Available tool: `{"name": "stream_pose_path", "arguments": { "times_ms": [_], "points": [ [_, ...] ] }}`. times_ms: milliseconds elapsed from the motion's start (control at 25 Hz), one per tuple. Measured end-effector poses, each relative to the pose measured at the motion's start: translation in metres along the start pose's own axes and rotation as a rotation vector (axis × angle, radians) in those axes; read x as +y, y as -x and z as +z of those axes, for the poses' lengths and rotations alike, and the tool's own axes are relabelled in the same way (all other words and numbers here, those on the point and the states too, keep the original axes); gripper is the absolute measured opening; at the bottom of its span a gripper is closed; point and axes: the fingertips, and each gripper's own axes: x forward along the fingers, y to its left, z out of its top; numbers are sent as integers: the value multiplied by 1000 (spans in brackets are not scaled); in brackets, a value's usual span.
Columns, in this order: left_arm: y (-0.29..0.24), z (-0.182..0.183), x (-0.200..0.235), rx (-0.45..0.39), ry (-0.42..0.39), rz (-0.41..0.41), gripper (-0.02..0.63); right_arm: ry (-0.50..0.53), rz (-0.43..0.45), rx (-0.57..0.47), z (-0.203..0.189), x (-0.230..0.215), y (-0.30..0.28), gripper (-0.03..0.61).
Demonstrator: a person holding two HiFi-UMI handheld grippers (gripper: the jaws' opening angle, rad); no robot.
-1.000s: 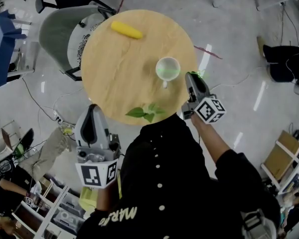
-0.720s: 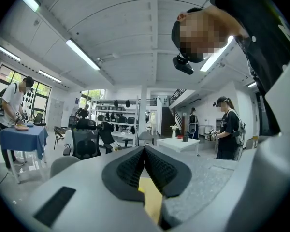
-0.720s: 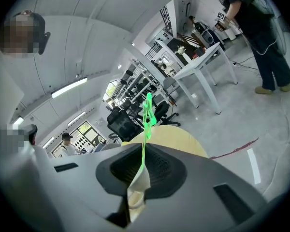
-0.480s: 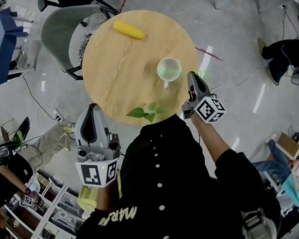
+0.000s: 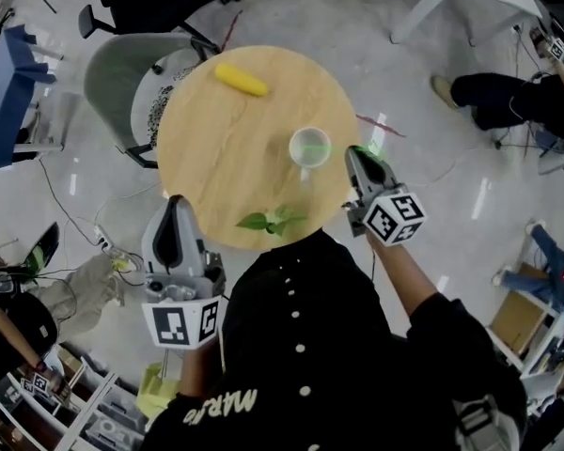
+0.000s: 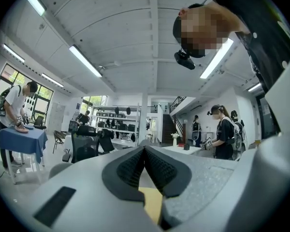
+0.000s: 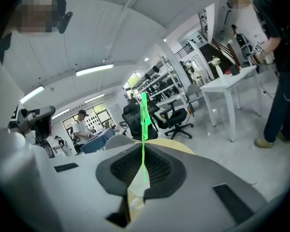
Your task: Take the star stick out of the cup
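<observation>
A thin green star stick [image 7: 144, 124] stands up from between the jaws of my right gripper [image 7: 144, 148], which is shut on it. In the head view that gripper [image 5: 357, 158] hangs at the table's right edge, just right of the pale cup [image 5: 309, 147], with a bit of the green stick [image 5: 369, 151] showing at its tip. The cup stands upright on the round wooden table [image 5: 216, 148]. My left gripper [image 5: 173, 236] is held off the table at the near left, shut on nothing [image 6: 145, 150].
A yellow corn-like piece [image 5: 242, 80] lies at the table's far side and green leaves [image 5: 271, 220] at its near edge. A grey chair [image 5: 122, 73] stands behind the table on the left. People and a white table [image 7: 227, 83] stand around the room.
The head view has shifted, so the table sits lower in the frame. My right gripper stays just right of the cup. The green inside the cup looks fainter. The left gripper has not moved.
</observation>
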Motion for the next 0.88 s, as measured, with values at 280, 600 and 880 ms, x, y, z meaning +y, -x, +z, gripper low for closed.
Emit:
{"name": "stream_pose_path", "arguments": {
  "times_ms": [280,600,880],
  "points": [
    [14,3,5,24,9,29,3,237,64,-58,60,56,31,15],
    [28,22,7,-21,7,20,3,340,57,-157,125,100,68,15],
    [34,42,4,-72,17,10,3,381,25,-234,167,122,104,15]
  ]
}}
